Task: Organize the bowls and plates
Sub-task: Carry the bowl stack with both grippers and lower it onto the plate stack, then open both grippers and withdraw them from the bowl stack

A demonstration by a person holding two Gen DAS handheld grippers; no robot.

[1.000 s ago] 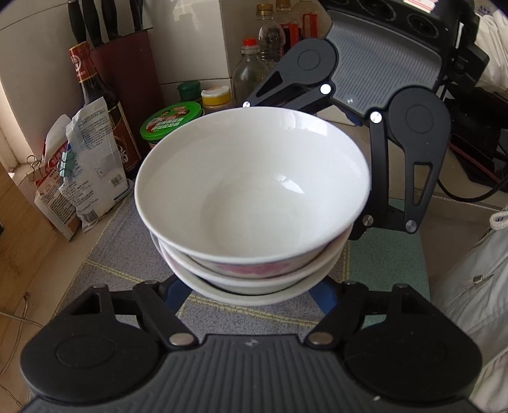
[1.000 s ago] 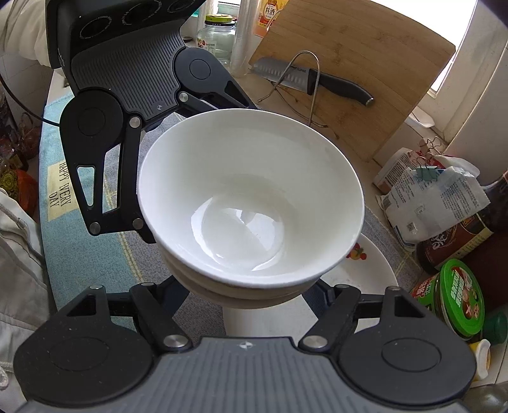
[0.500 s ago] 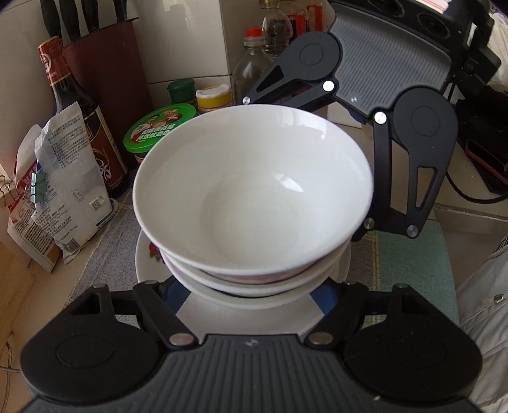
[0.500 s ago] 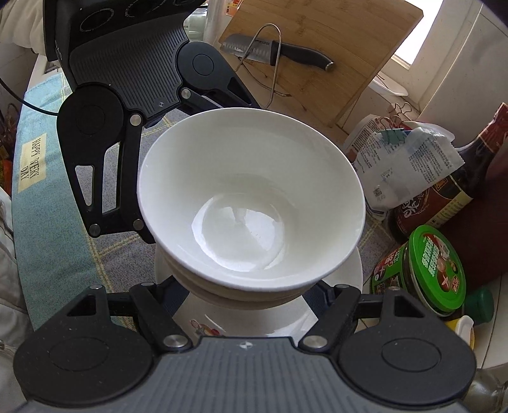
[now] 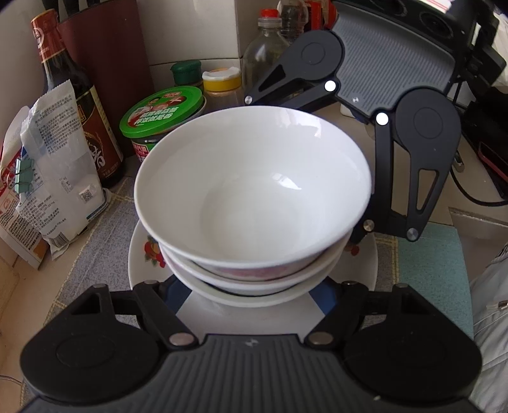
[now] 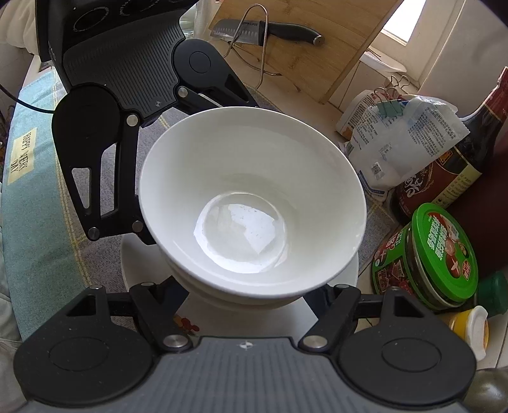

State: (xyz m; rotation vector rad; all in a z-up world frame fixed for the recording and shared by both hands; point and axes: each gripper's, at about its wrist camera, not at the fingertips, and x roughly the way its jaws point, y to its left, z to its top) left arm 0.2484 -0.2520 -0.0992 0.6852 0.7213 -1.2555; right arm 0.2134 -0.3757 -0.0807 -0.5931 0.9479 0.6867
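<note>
A stack of nested white bowls (image 5: 254,197) fills the middle of both views; it also shows in the right wrist view (image 6: 250,206). Both grippers clasp the stack low down from opposite sides. My left gripper (image 5: 254,286) has its blue-padded fingers (image 5: 327,294) against the bottom bowl. My right gripper (image 6: 250,295) does the same; its fingertips are hidden under the bowls. Each gripper shows across the stack in the other's view. Below the stack lies a white plate (image 5: 139,254) with a fruit print, also in the right wrist view (image 6: 133,263). Whether the stack touches the plate is hidden.
A green-lidded jar (image 5: 162,111), a dark sauce bottle (image 5: 63,79), a clipped paper bag (image 5: 54,178) and small bottles crowd the wall side. A knife block stands behind. A wooden cutting board (image 6: 304,41) with a knife (image 6: 270,30) leans further off. A grey-blue cloth mat (image 6: 38,197) covers the counter.
Both grippers carried the bowl stack toward the jars and sauce bottle. The fruit-print plate has come fully under the stack. The grip has not changed.
</note>
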